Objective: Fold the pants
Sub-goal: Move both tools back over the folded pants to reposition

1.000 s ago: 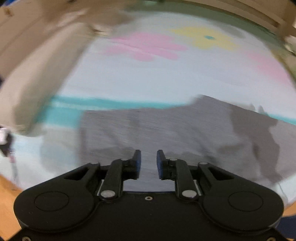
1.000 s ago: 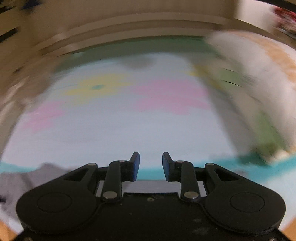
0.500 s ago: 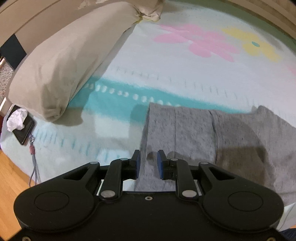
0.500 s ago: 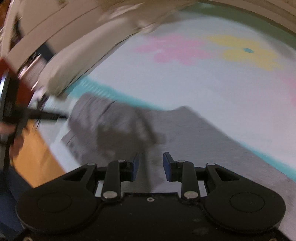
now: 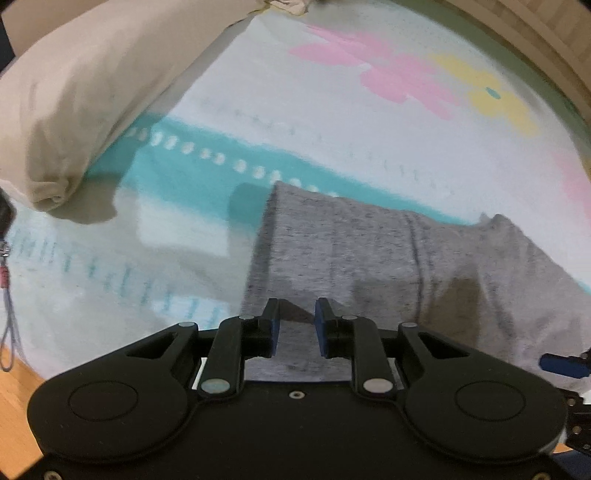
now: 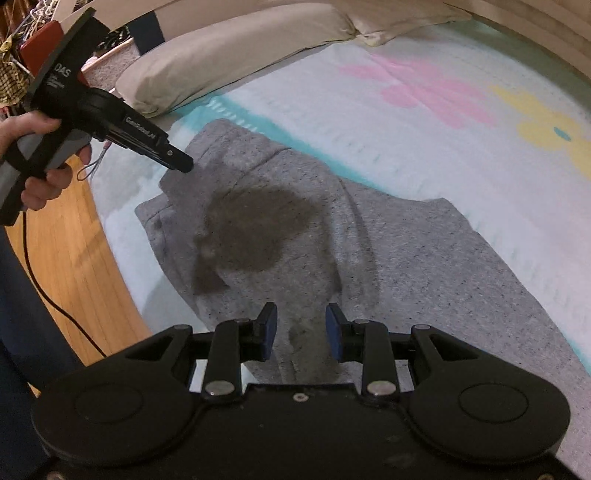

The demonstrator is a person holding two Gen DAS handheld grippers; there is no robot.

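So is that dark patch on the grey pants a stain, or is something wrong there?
Probably only a shadow: the dark patch on the grey pants has soft edges and lies beneath the left gripper. The pants are rumpled, with a ridge through the middle.

Black hand-held gripper, blue pads, silver screws, bare hand

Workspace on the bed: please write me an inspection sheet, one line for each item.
Surface: bedspread with pink and yellow flowers and a teal stripe.
Job's things: grey pants lying flat, partly folded, near the bed's edge.
Clutter: beige pillow beside the pants, not touching them.
Grippers: left gripper open, low over the pants' end; right gripper open above the pants. Neither holds cloth.
Cables: dark cable hanging from the left gripper over the wooden floor.
Surroundings: wooden bed frame on the far side.
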